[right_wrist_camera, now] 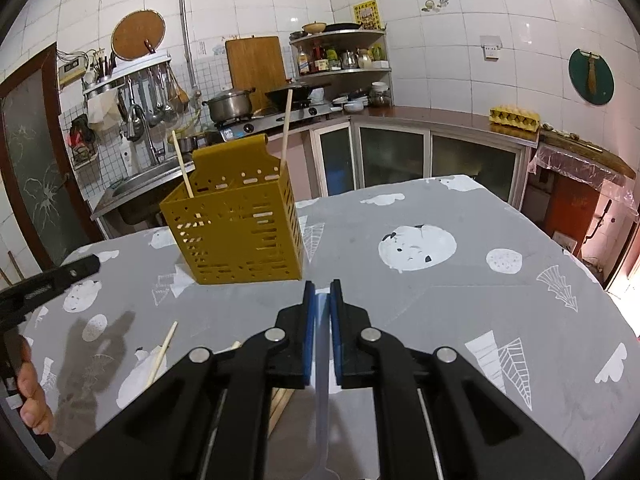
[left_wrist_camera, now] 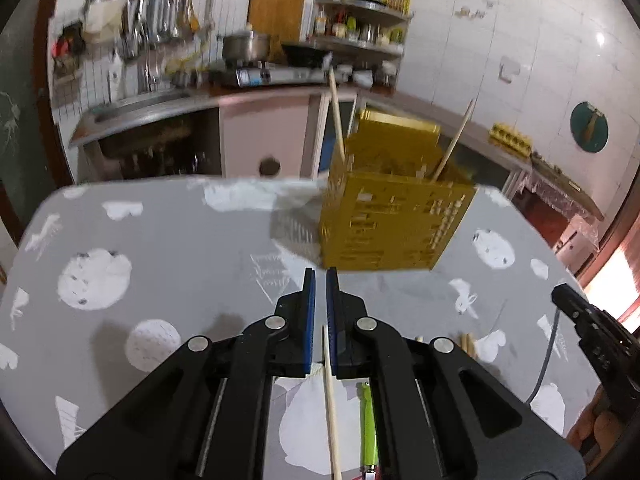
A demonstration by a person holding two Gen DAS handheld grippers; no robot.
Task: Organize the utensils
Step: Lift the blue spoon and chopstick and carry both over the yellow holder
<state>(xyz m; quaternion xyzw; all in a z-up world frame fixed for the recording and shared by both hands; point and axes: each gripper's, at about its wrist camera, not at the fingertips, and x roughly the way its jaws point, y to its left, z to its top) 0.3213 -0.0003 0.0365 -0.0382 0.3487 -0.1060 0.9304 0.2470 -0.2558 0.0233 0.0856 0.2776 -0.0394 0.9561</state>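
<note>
A yellow perforated utensil holder (left_wrist_camera: 390, 220) stands on the grey patterned table (left_wrist_camera: 168, 264) with two chopsticks (left_wrist_camera: 454, 146) upright in it; it also shows in the right wrist view (right_wrist_camera: 238, 232). My left gripper (left_wrist_camera: 320, 276) is shut on a wooden chopstick (left_wrist_camera: 331, 404), held above the table just short of the holder. My right gripper (right_wrist_camera: 322, 286) is shut on a translucent white spoon handle (right_wrist_camera: 321, 360), to the right of the holder. A green-handled utensil (left_wrist_camera: 368, 428) lies on the table under the left gripper. Loose chopsticks (right_wrist_camera: 162, 354) lie on the table.
The right gripper's body (left_wrist_camera: 592, 328) shows at the right edge of the left wrist view, and the left gripper's body (right_wrist_camera: 44, 280) at the left edge of the right wrist view. Kitchen counters, a sink and a stove stand behind the table.
</note>
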